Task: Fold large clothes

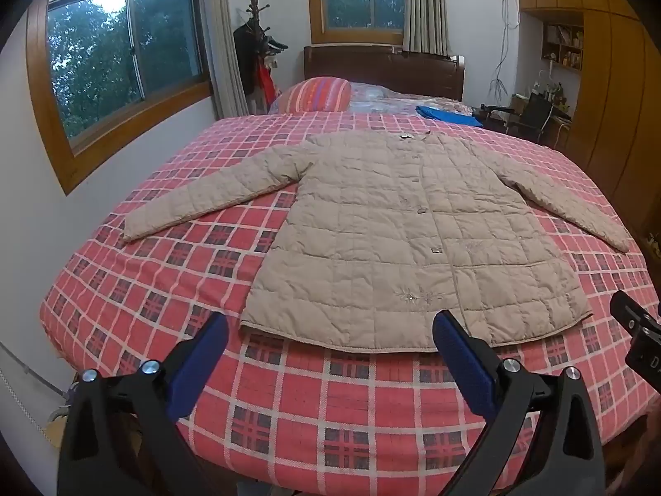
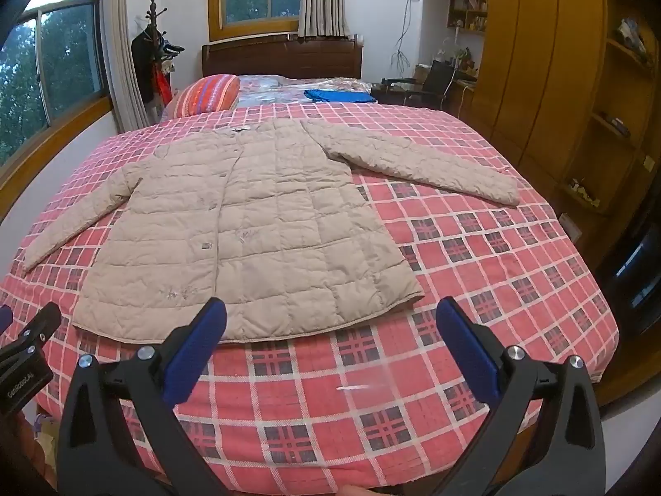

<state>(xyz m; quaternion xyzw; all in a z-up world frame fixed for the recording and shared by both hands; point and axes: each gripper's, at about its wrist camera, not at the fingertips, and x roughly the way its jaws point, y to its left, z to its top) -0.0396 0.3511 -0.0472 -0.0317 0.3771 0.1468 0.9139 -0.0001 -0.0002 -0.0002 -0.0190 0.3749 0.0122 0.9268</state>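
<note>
A beige quilted jacket [image 1: 392, 227] [image 2: 248, 223] lies flat and buttoned on the red plaid bed cover [image 1: 330, 392] [image 2: 475, 256], both sleeves spread out to the sides, hem toward me. My left gripper [image 1: 330, 326] hovers open just before the hem, near its left half, holding nothing. My right gripper [image 2: 330, 314] is open too, above the hem's right corner, empty. Each gripper's black body shows at the edge of the other's view: the right gripper [image 1: 638, 330], the left gripper [image 2: 29, 347].
A striped pillow [image 1: 318, 95] and a folded blue cloth [image 1: 446, 113] lie at the bed's far end by the dark headboard [image 1: 384, 68]. A coat rack [image 1: 256, 49] stands at the far left. Wooden wardrobes and shelves [image 2: 557, 82] line the right side.
</note>
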